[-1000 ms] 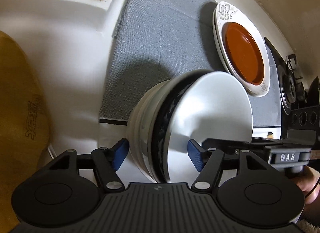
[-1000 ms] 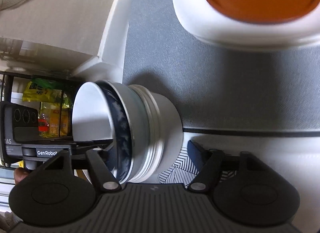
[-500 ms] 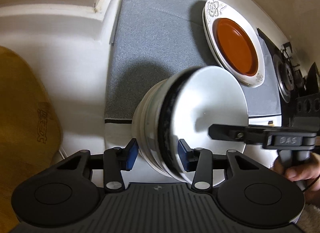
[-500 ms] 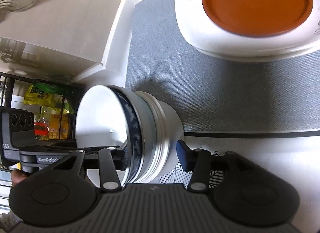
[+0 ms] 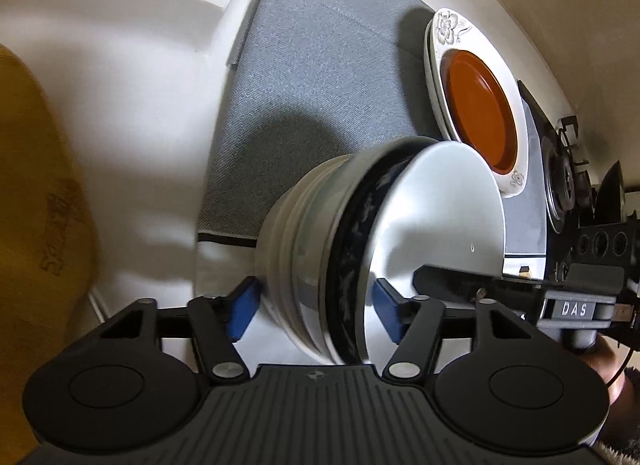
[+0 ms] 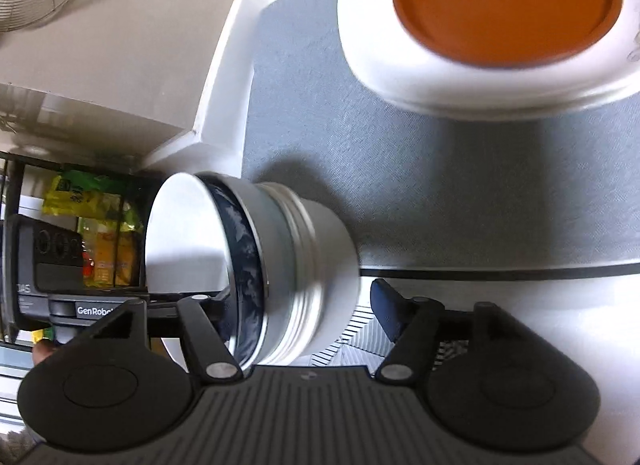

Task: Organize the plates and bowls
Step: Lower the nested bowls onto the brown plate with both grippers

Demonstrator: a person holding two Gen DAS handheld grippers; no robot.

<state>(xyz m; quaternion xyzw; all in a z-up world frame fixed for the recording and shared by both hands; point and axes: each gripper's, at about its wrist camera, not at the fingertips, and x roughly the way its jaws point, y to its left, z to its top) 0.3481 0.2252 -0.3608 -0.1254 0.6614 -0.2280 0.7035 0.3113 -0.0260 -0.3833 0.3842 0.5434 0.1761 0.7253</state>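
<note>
Left gripper [image 5: 316, 313] jaws opening around the stack of bowls [image 5: 360, 257], right gripper [image 6: 304, 313] jaws opening around the same stack from the other side, pads not pressing, bowls sitting on the white counter [image 5: 132, 113] at the grey mat [image 5: 320, 77] edge, orange plate [image 6: 508, 1] lying on white plates [image 6: 440, 81] farther back on the mat.

Glossy ceramic bowls [image 5: 400, 241] on matt woven mat [image 5: 320, 65].

"das" on right hand-held gripper [image 5: 576, 309]; "genrobo" on left hand-held gripper [image 6: 94, 310].
</note>
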